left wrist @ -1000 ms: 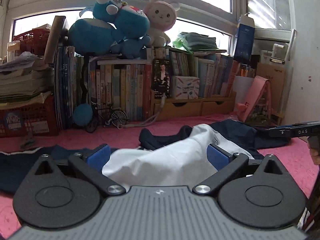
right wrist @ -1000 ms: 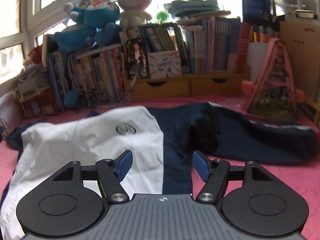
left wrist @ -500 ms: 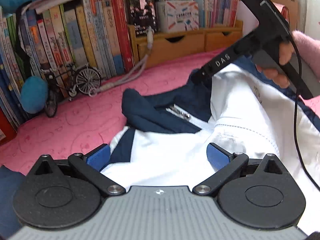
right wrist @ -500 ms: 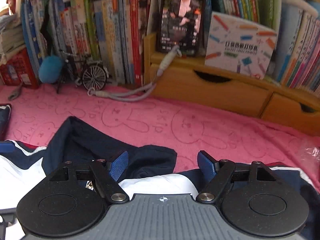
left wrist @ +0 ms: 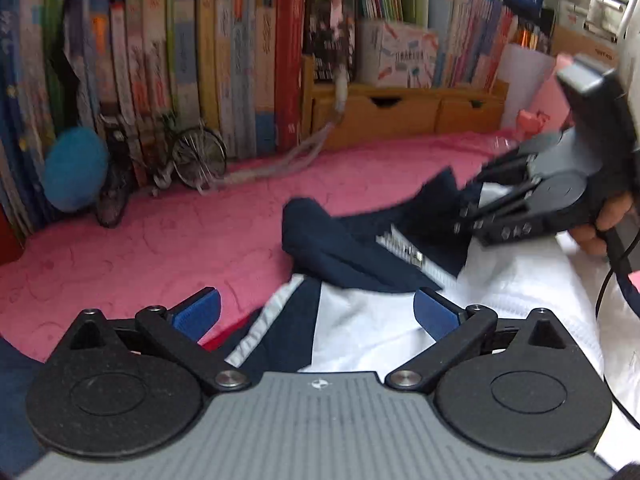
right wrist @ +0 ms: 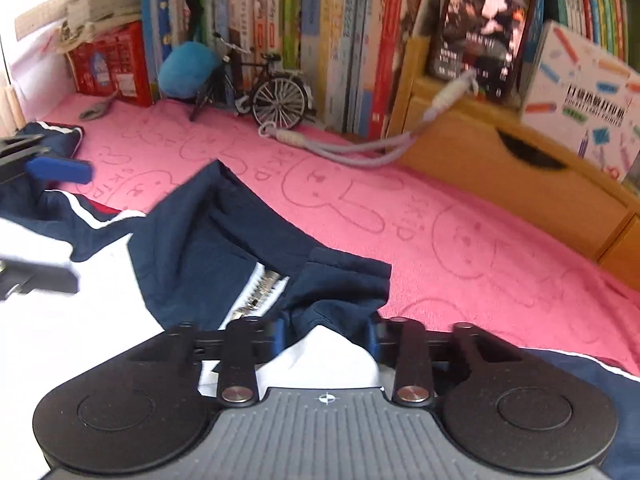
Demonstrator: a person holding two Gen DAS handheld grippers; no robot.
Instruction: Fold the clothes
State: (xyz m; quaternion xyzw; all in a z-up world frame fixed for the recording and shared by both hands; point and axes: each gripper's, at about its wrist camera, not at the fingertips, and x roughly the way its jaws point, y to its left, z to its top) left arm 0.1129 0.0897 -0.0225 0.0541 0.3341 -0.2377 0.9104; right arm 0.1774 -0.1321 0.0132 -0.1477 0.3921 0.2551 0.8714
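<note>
**Right gripper clamped on jacket collar, left gripper spread over the shoulder**

One jacket (left wrist: 360, 320) in play: navy and white, lying on the pink mat (left wrist: 160, 240), collar end toward the bookshelf. One zipper (right wrist: 256, 300) shows at the neck, partly undone.

Your left gripper (left wrist: 316, 314): both blue pads wide apart, nothing between them but the cloth lying underneath. It sits over the jacket's shoulder, where a white stripe runs along navy cloth. Not gripping.

Your right gripper (right wrist: 326, 334): jaws drawn in close, pinching a bunch of navy collar and white cloth between the pads. In the left wrist view you see the same gripper (left wrist: 532, 200) from the side at the right edge, its tips on the navy collar, with your hand (left wrist: 604, 224) on the grip and one black cable hanging below it.

In the right wrist view one blue pad (right wrist: 58, 170) of the left gripper shows at the left edge, above the jacket's far side. The second finger below it is blurred.

Count of the rest, along the back:
- 1 model bike (right wrist: 256, 92) standing on the mat against the books (left wrist: 200, 60)
- 1 blue plush ball (right wrist: 188, 70) just beside the bike
- 1 grey cord (right wrist: 360, 148) trailing from the wooden drawers (left wrist: 400, 116) onto the mat
- 2 drawers visible in that unit
- 1 red crate (right wrist: 112, 66) at far left, papers stacked on top; how many sheets, cannot tell

Left wrist view is motion-blurred; book titles unreadable.
</note>
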